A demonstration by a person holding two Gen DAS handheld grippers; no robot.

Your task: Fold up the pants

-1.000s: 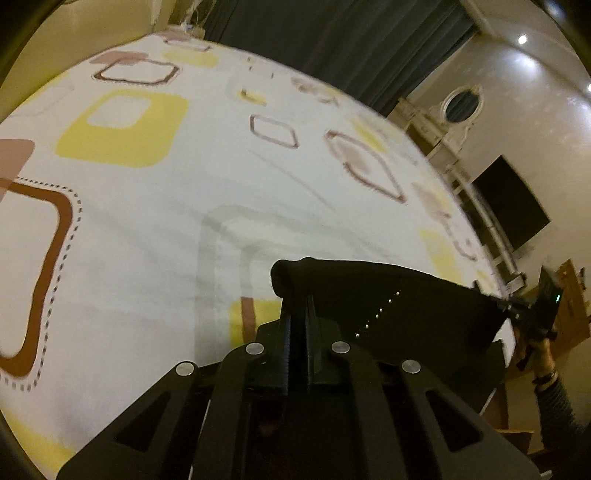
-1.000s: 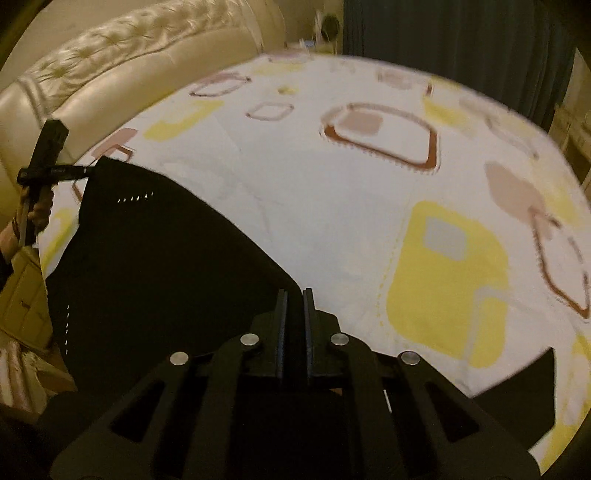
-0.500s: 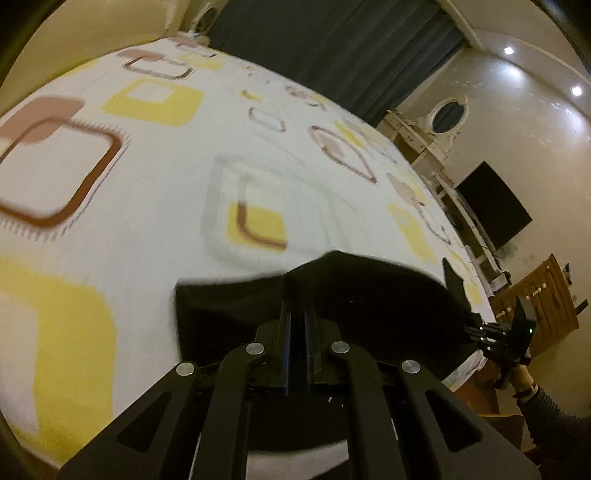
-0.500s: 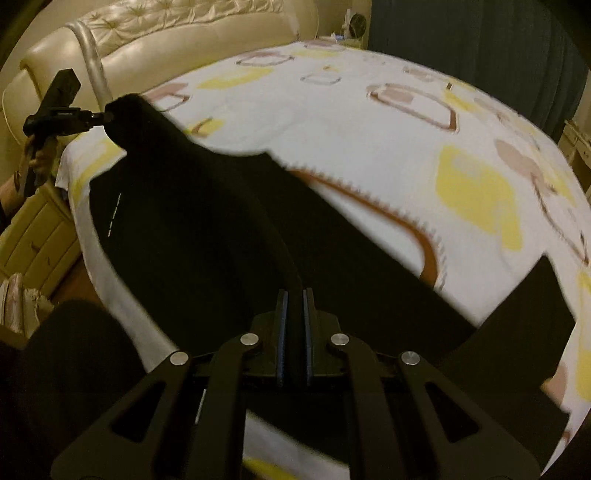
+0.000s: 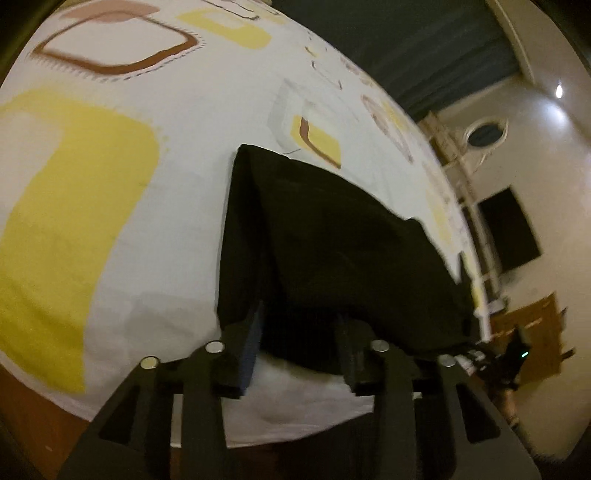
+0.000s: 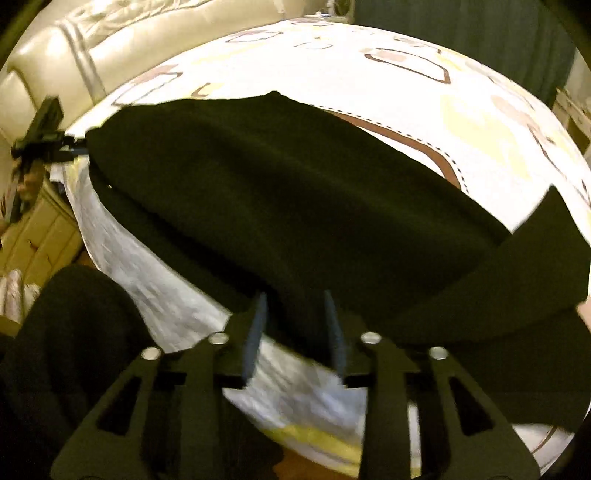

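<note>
black pants [image 5: 332, 251] lying folded at the bed's [image 5: 184, 122] near edge
left gripper [image 5: 301, 332] and right gripper [image 6: 293, 317] jaws opening, pads off the cloth

Bedsheet [image 5: 192, 122]: white, printed with yellow blocks and brown rounded-square outlines; covers bed. Headboard [image 6: 147, 33]: cream, tufted, at far left of right wrist view. Curtain [image 5: 406, 48]: dark, behind bed. Wall screen [image 5: 508, 229]: black, rectangular, on pale wall. Oval mirror [image 5: 485, 133]: white-framed, above dresser. Wooden cabinet [image 5: 532, 328]: brown, lower right. Ceiling spotlight [image 5: 559, 89]: lit.
</note>
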